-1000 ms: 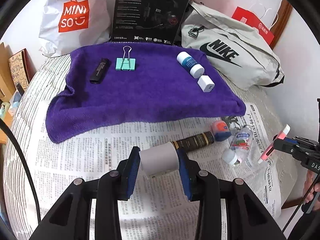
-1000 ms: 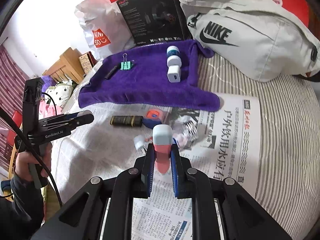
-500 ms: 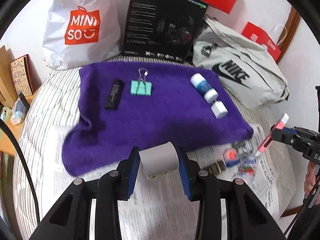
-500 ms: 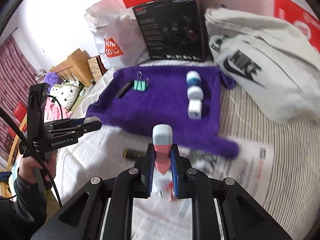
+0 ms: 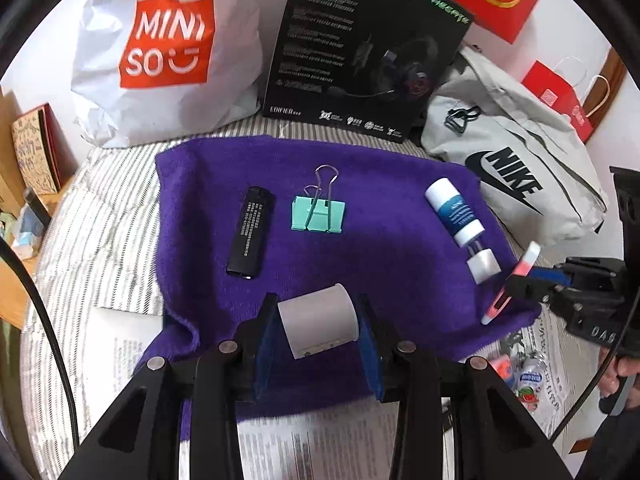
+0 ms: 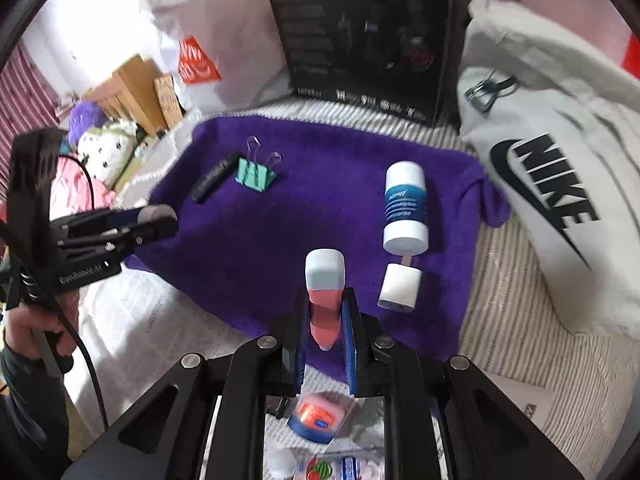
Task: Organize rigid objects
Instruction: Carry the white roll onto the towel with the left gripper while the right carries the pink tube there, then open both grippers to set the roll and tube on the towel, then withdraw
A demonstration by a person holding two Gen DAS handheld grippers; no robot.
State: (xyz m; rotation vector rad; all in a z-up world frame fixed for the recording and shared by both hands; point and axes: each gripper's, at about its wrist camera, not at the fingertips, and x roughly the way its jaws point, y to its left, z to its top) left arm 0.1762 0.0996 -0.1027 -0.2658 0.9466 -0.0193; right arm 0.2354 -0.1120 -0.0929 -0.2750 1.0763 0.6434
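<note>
My left gripper is shut on a white paper roll, held over the near edge of the purple towel. My right gripper is shut on a pink tube with a pale blue cap, above the towel's near side; in the left wrist view the same tube shows at the right. On the towel lie a black lighter, a teal binder clip, a blue-and-white bottle and a white charger cube. The bottle and cube lie just right of the tube.
Behind the towel stand a white shopping bag, a black headset box and a grey sports bag. On the newspaper near me lie a small blue-and-orange tin and a clear pack. A hand grips the left tool.
Both grippers have travelled forward from over the newspaper to over the towel, each keeping its load. The loose items on the newspaper now sit behind and below the fingers.
</note>
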